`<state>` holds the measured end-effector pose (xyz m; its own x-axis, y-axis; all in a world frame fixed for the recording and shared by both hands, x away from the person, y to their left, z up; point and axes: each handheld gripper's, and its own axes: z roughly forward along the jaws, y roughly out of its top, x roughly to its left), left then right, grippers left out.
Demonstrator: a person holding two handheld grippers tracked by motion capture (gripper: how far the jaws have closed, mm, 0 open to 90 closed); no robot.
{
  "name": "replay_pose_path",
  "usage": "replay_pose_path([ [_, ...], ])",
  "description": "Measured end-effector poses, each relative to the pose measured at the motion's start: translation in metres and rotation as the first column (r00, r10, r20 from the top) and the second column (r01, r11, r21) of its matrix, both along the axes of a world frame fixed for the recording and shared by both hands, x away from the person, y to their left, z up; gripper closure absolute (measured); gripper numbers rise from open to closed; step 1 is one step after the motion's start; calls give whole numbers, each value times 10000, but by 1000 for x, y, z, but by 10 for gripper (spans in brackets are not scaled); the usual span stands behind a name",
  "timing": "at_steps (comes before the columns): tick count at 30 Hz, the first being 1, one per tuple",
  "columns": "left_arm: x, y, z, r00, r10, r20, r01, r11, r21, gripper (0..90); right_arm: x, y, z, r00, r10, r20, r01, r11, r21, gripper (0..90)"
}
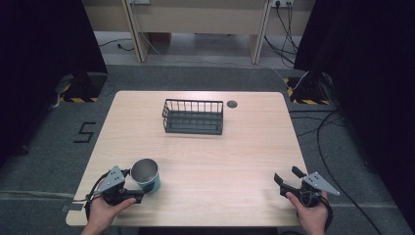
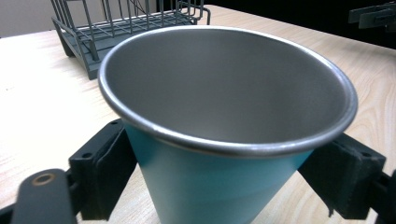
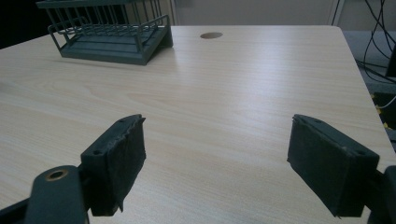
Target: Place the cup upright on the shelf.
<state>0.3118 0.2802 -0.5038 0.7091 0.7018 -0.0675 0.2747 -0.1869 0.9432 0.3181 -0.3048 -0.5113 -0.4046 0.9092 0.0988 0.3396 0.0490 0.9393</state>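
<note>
1. One step looks begun and the rest is still ahead: the teal cup (image 1: 146, 175) stands upright on the bench (image 1: 235, 147) at its near left corner, with the left gripper (image 1: 128, 190) set around it. It has not been lifted, to judge by its base resting on the wood in the high view.
2. The likely goal is the wire basket (image 1: 193, 116), which stands well apart at the far middle of the bench and holds nothing. So the carry and the placing both remain.
3. In the left gripper view the fingers (image 2: 105, 168) flank the cup's (image 2: 224, 140) lower wall, one on each side. They sit at or just beside the teal surface; I cannot tell whether they press it firmly yet.
4. The left hand (image 1: 105, 210) comes in low from the near edge, holding its gripper roughly level and pointed toward the cup.
5. The right gripper (image 1: 288, 178) rests near the near right corner, aimed toward the far left. Its fingers (image 3: 119, 168) are spread wide with bare bench between them, holding nothing.
6. The right hand (image 1: 311, 215) looks idle, well apart from cup and basket.
</note>
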Motion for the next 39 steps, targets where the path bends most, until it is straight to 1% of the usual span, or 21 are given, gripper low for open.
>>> replay_pose_path([
  [7,-1,0,0,9999,-9,101,10,10000,-5,158,0,0,0,10000,8,-21,-8,10000,18,198],
  [9,-1,-1,1,9999,20,172,-18,9999,-114,158,0,0,0,10000,14,-33,-14,10000,24,198],
  [10,0,0,3,9997,74,243,-67,9996,-281,159,0,0,0,10000,16,-46,-16,10000,33,197],
  [11,0,0,4,9996,98,282,-88,9994,-339,159,0,0,0,10000,25,-62,-25,10000,45,197],
  [18,0,1,9,9991,202,373,-186,9990,-416,159,1,0,0,10000,31,-71,-31,10000,44,196],
  [32,11,-3,22,9972,292,682,-259,9985,-486,159,0,0,0,10000,21,-59,-21,10000,40,194],
  [39,17,-4,27,9957,532,762,-492,9973,-536,159,0,0,0,10000,21,-69,-21,10000,42,194],
])
